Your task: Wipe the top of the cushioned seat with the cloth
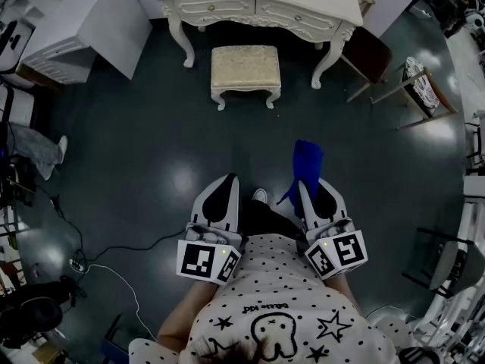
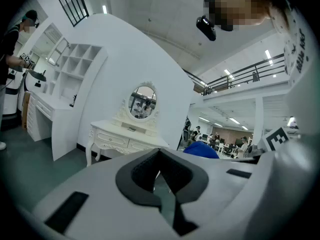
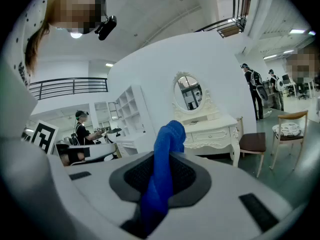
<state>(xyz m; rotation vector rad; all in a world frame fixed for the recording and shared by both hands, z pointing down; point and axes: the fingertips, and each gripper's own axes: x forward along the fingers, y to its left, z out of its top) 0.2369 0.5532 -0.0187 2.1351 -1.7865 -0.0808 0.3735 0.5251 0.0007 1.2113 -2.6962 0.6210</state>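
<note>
The cushioned seat (image 1: 245, 67) is a cream stool with white carved legs, standing on the dark floor in front of the dressing table, far ahead of both grippers. My right gripper (image 1: 304, 183) is shut on a blue cloth (image 1: 307, 161), which sticks up past the jaw tips; in the right gripper view the cloth (image 3: 167, 144) runs between the pads of that gripper (image 3: 161, 181). My left gripper (image 1: 229, 179) is held beside it at waist height, and the left gripper view shows that gripper (image 2: 161, 176) shut on nothing. Neither gripper view shows the stool.
A white dressing table (image 1: 258, 6) with an oval mirror (image 2: 144, 102) stands behind the stool. A brown chair (image 1: 371, 51) and a wooden chair with a patterned cushion (image 1: 418, 84) stand to the right. A white shelf unit (image 1: 83, 21) is at the left; cables (image 1: 98, 256) lie on the floor.
</note>
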